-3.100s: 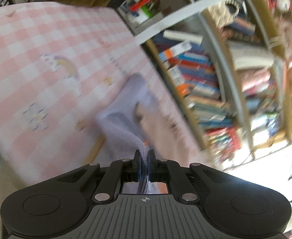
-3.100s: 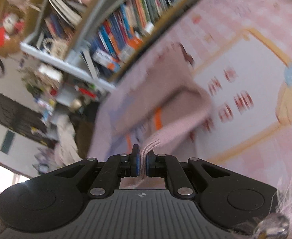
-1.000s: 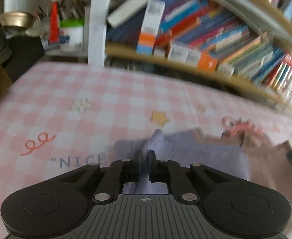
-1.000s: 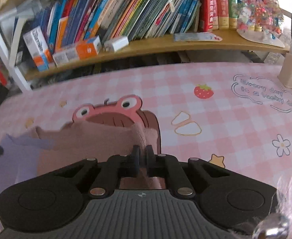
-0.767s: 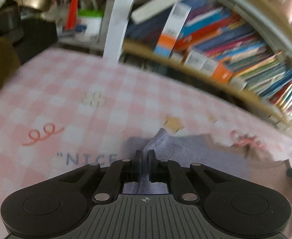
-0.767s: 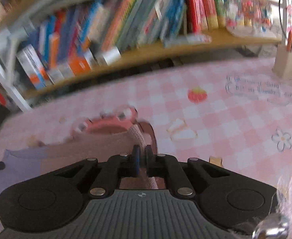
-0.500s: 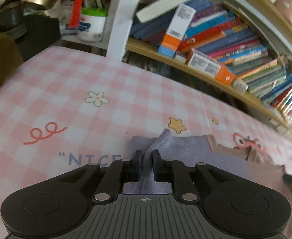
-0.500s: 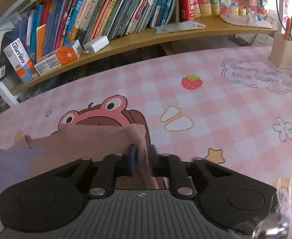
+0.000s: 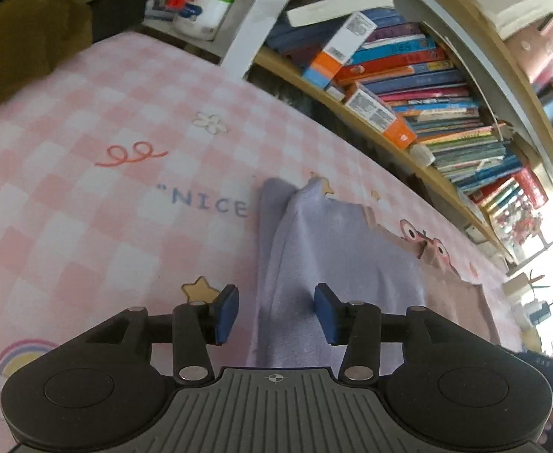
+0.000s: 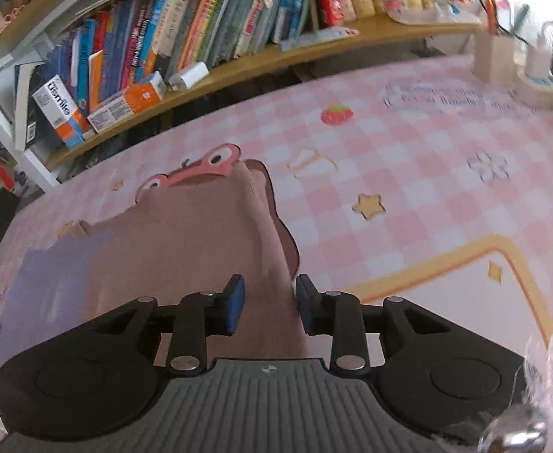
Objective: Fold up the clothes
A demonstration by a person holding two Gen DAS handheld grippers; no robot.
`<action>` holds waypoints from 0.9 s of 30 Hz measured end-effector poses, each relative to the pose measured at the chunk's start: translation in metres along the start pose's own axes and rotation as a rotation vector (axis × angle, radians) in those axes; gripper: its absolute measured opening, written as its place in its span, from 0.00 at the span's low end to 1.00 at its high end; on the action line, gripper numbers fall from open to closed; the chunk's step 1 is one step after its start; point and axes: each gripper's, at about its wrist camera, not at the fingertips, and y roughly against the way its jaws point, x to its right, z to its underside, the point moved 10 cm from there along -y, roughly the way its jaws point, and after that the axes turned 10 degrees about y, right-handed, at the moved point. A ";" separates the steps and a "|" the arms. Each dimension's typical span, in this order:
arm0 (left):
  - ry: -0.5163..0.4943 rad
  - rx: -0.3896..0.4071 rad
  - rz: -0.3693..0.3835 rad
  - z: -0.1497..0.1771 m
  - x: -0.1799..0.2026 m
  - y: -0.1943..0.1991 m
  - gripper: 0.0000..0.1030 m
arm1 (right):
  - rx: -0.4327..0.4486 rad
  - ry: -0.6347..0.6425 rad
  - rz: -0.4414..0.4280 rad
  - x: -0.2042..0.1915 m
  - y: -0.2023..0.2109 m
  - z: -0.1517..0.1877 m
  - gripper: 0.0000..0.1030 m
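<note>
Over the pink checked tablecloth (image 9: 87,219), my left gripper (image 9: 276,311) is spread wide with nothing between its blue pads, the lilac end of the garment (image 9: 325,249) lying flat on the cloth under the gap. My right gripper (image 10: 268,304) is likewise parted and empty above the garment's brown end (image 10: 201,245), which covers part of the cloth's printed frog (image 10: 197,170). Beyond the cloth's far edge runs a shelf of books (image 10: 208,30).

Lavender and dusty-pink garment (image 9: 336,264) (image 10: 185,249): spread flat on pink checked tablecloth (image 9: 87,196) (image 10: 408,188), far corners slightly raised, near bookshelf-side edge.
</note>
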 end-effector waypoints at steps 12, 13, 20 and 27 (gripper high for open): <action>0.009 0.017 -0.081 -0.009 -0.017 -0.003 0.06 | -0.016 -0.009 -0.043 -0.013 -0.004 0.008 0.08; 0.007 0.021 -0.090 -0.011 -0.019 -0.003 0.06 | -0.017 -0.008 -0.042 -0.015 -0.004 0.009 0.08; 0.001 0.029 -0.101 -0.014 -0.026 -0.002 0.12 | -0.020 -0.010 -0.036 -0.019 -0.006 0.010 0.08; -0.035 0.077 -0.095 -0.020 -0.013 0.013 0.14 | -0.019 -0.001 -0.023 -0.021 -0.002 0.005 0.10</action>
